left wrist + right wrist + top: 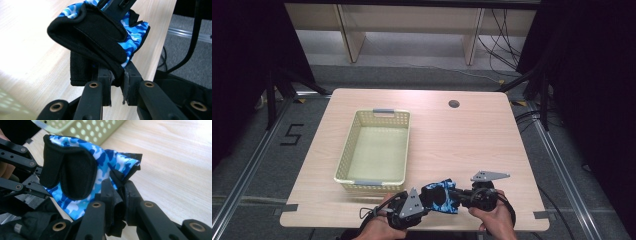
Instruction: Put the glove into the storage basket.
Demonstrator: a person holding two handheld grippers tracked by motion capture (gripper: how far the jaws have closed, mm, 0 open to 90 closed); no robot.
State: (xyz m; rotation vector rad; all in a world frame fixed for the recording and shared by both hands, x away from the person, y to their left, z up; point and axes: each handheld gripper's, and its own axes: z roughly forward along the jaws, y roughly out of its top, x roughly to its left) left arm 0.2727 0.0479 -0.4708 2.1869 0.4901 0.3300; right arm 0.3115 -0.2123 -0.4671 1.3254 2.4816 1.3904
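Blue camouflage fabric with black trim identifies the glove (440, 196), the item in hand. You hold it clear of the bench (462, 145), at the near edge, just right of the basket's (346, 150) near right corner.

Jaw state:
- Left gripper (117, 79): the jaws are nearly closed and pinch the black edge of the glove. The left gripper view shows cloth squeezed in the narrow gap.
- Right gripper (117, 195): the jaws are nearly closed on a bunched fold of the glove's opposite edge, as the right gripper view shows.

In the high view, the left gripper (412, 202) grips the glove's left side and the right gripper (467, 196) its right side, so the glove spans the two.

Step in hand, by judgement: the glove is picked up in a two-point hold and ready for transfer. The basket is empty and stands on the left half of the bench, with its long side running near to far.

Next move, by judgement:
1. Carry the glove left and far until it hangs over the basket's open top.
2. Keep both grips closed during travel, and move both hands together so the cloth is not pulled from either pinch.
3. Clear the near rim before lowering.
4. Open both sets of jaws only when the glove is inside the walls.
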